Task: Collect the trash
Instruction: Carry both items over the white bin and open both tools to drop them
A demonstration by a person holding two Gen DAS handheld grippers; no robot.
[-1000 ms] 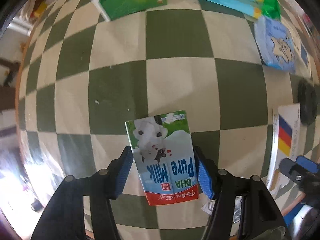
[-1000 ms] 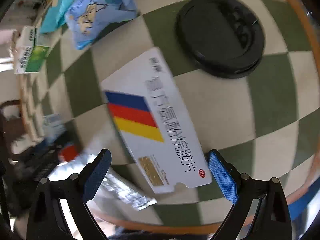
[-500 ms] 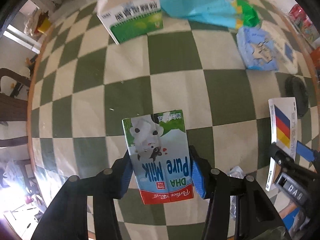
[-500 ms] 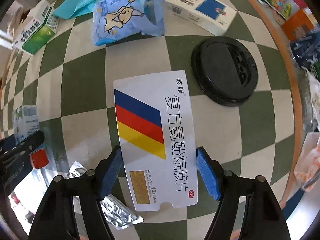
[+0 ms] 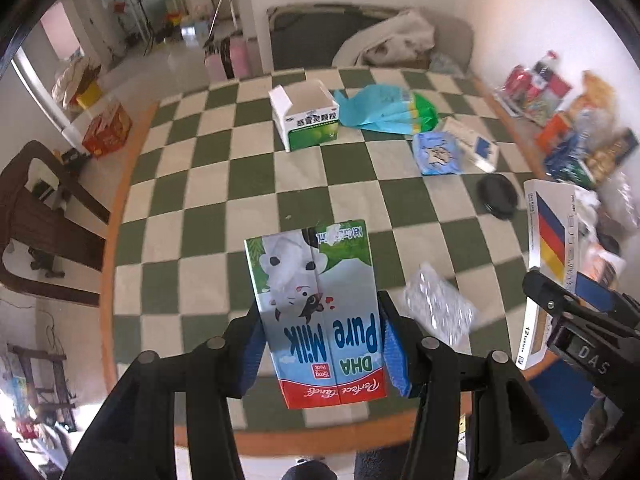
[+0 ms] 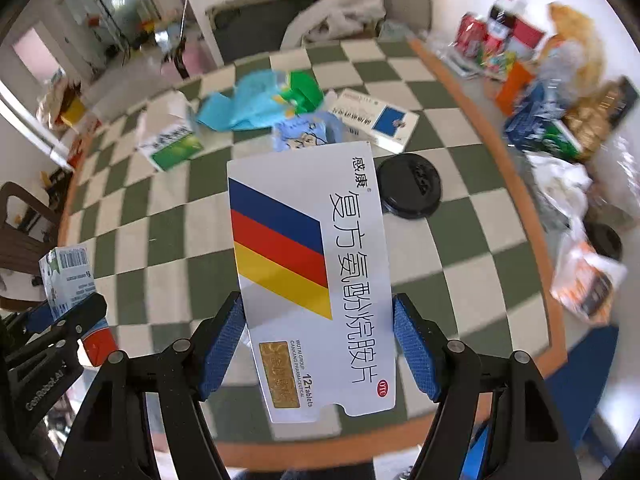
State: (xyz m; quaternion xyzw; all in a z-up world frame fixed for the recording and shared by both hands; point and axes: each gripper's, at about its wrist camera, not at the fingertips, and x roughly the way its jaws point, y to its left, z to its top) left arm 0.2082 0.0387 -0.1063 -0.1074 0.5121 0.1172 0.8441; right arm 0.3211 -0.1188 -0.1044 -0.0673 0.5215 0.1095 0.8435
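Flattened blue-and-white milk carton (image 5: 320, 312) with a red bottom band sits centre-low in the left wrist frame, clamped between the blue pads of the left gripper (image 5: 322, 344) and held above the green-and-cream checkered table (image 5: 224, 184). Flat white medicine box (image 6: 310, 280) with blue, red and yellow stripes fills mid-frame in the right wrist view, pinched by the right gripper (image 6: 320, 344), also off the table.

Risks, as judged: both items are thin card gripped low at one end, so a quick swing could make them pivot or slip out; the two grippers sit close and could knock each other.

Writing: carton reads "DHA Pure Milk", "Perfect Blend"-style script, not clear. Box reads "12 Tablets", "OTC", "CANKANG PHARMACEUTICAL", large Chinese text.

Left on the table: silver blister pack (image 5: 438, 310) right of the carton, black round lid (image 6: 410, 186), open green-and-white carton (image 5: 306, 120), crumpled blue plastic bag (image 5: 384, 110), pale blue wrapper (image 5: 438, 154).
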